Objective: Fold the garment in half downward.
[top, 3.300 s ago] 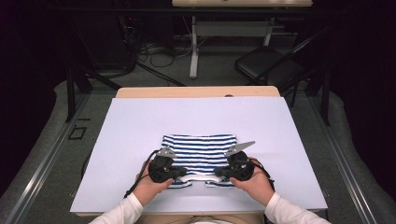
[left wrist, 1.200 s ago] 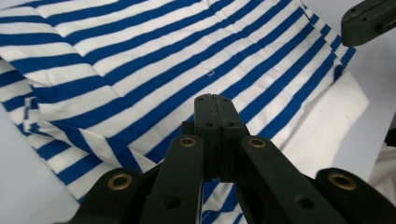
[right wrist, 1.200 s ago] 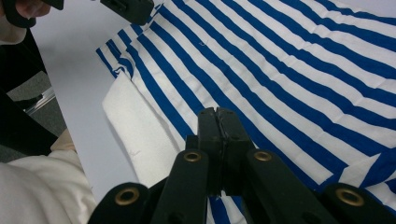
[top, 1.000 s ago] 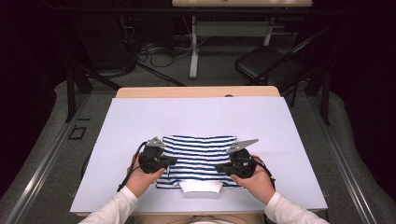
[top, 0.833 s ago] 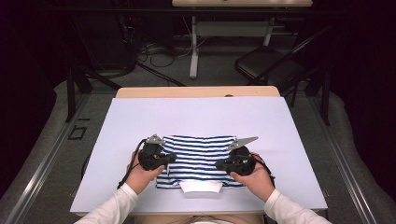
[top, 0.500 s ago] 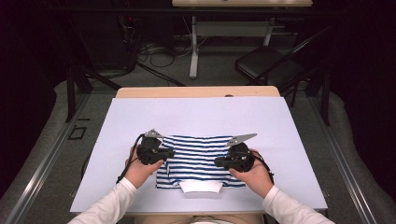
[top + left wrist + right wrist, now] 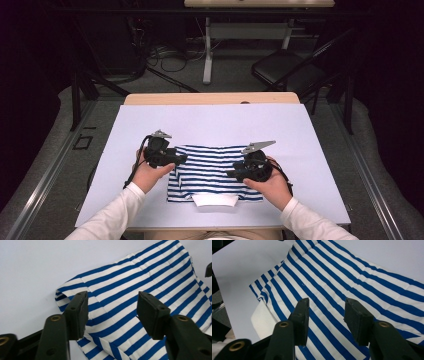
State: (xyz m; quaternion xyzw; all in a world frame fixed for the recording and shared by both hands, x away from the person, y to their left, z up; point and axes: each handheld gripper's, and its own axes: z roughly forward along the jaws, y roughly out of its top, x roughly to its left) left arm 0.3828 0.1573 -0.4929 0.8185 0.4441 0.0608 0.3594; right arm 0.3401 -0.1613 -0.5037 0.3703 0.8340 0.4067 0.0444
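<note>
Now we hold both the left gripper point(image 7: 183, 159) and right gripper point(image 7: 231, 174) over the striped cloth point(image 7: 210, 170), their jaws just opened, grasping nothing.

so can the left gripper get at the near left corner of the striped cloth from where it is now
Probably yes. The left gripper hangs over the striped cloth's far left edge with jaws that have just been opening and nothing between them. The near left corner lies flat on the table, uncovered; the white piece sits further right.
</note>
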